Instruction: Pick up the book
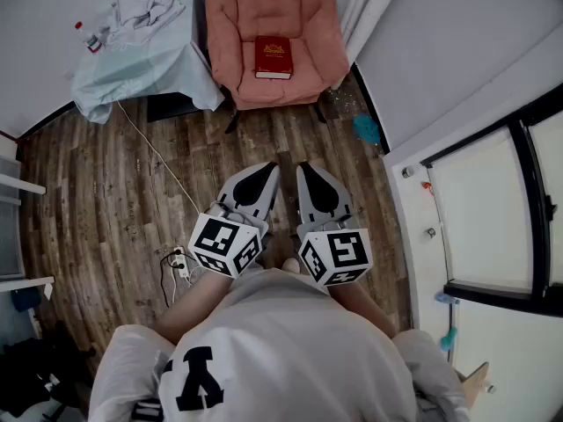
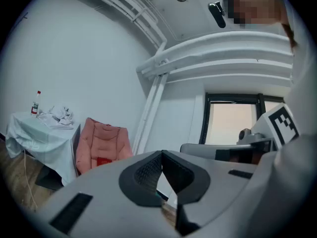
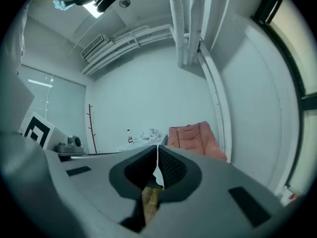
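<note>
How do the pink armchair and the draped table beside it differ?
The armchair is salmon pink and padded; the table is draped in a pale blue-green sheet. The armchair holds a red book lying flat on its seat; the table holds crumpled white cloth and a small red-capped bottle. Both stand side by side on the wooden floor.

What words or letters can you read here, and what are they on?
"A": what the big black letter on the person's white shirt looks like.
Book cover: gold print, too small to read.
Bottle label: too small to read.
Marker cubes: black-and-white patterns, no words.
</note>
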A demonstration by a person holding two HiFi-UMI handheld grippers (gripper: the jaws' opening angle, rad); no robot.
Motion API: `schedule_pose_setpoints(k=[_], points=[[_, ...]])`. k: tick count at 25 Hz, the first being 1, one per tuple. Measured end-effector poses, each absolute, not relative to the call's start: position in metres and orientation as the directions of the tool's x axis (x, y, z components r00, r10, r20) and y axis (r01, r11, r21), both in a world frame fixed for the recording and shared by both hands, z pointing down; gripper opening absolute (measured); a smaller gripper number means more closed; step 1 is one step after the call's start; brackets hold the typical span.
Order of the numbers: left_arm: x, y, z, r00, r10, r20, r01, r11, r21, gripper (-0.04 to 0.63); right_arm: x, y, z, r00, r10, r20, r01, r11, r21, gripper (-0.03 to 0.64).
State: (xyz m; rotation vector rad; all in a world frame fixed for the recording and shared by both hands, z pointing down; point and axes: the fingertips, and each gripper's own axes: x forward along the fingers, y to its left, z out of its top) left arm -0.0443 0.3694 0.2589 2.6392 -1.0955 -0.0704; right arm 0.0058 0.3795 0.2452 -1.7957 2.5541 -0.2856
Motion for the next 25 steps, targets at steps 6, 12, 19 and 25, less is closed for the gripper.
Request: schedule_pose_setpoints(k=[6, 12, 19, 25], points=[[-0.048, 0.364, 0.261, 0.713, -0.698, 0.064, -0.680, -0.667, 0.304, 0.005, 0.005, 0.376, 0.246, -0.338, -0.936, 0.100, -0.935, 0.321, -0.153, 0.032], [-0.053, 0.362, 0.260, 0.713, -0.699, 0.062, -0.681, -0.668, 0.301, 0.005, -0.001, 0.374, 0.245, -0.340, -0.935, 0.098, -0.934, 0.325, -0.148, 0.032], [-0.063, 0.360, 0.261, 0.712, -0.699, 0.063, -0.683, -0.669, 0.292, 0.005, -0.008, 0.372, 0.245, -0.325, -0.943, 0.073, -0.937, 0.310, -0.159, 0.034], [-0.084, 0.355, 0.264, 0.706, -0.705, 0.065, -0.688, -0.660, 0.302, 0.005, -0.025, 0.366, 0.245, -0.314, -0.948, 0.061, -0.936, 0.298, -0.188, 0.034]])
